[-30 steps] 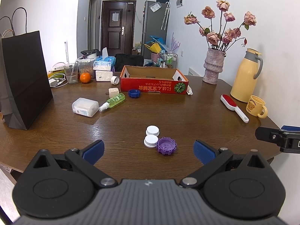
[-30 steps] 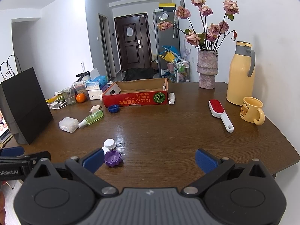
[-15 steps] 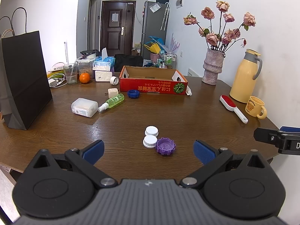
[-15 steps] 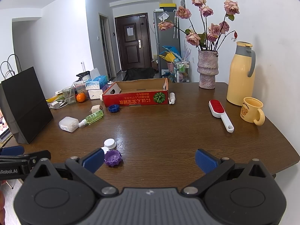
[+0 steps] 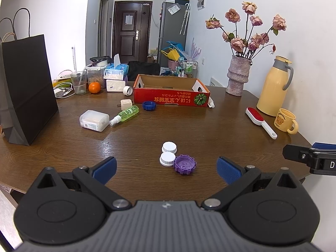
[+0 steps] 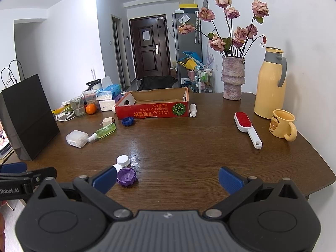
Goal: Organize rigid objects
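Two white caps point(image 5: 168, 152) and purple cap point(image 5: 184, 164) lower centre on table point(image 5: 210, 130), left gripper point(image 5: 166, 168) and right gripper point(image 6: 168, 180) both spread wide, empty, red box point(image 5: 171, 92) upper centre.

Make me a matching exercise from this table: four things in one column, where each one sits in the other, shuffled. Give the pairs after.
Things:
1. purple cap
2. blue cap
3. lint brush
4. orange

Places:
A. beside the drinking glass
B. touching a white cap near the table's front edge
C. just in front of the red box
D. next to the yellow mug

Pairs: 1-B, 2-C, 3-D, 4-A
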